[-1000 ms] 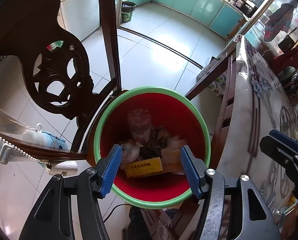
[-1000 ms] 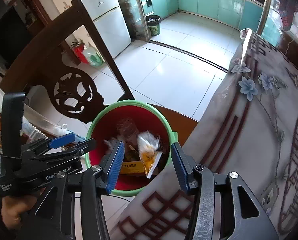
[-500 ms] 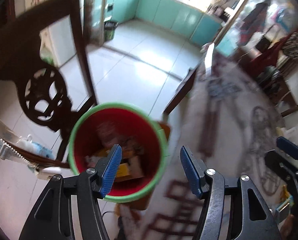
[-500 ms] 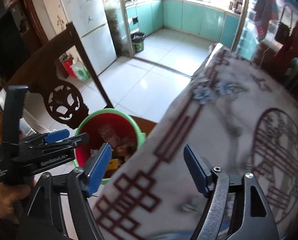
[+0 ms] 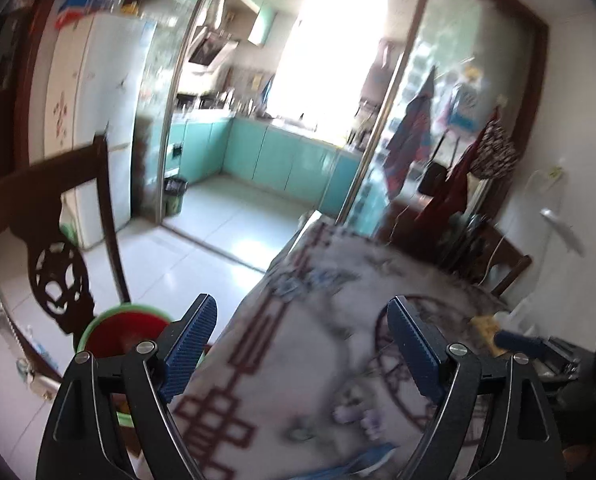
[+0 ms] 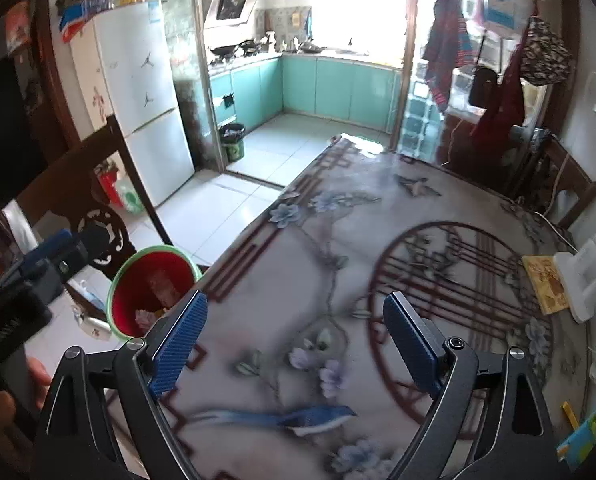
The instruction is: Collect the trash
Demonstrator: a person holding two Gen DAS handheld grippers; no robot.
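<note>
Right gripper [image 6: 294, 344] jaws wide apart, empty, over the patterned table [image 6: 378, 248]; left gripper [image 5: 298, 344] likewise spread and empty. Next trash looks like the yellow packet [image 6: 545, 284] at right of frame, beside a white object [image 6: 582, 284], long axis running up-down in frame, right gripper nearer; red bin [image 6: 150, 292] sits lower left off the table edge. Left view is blurred, small yellow-green scraps [image 6: 586, 424] at lower right are cut off and unclear.

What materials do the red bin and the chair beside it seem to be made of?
The bin: probably plastic, with a smooth, evenly coloured red wall and a green rim. The chair: likely dark stained wood, since its back shows a carved openwork medallion and a slight gloss.
</note>
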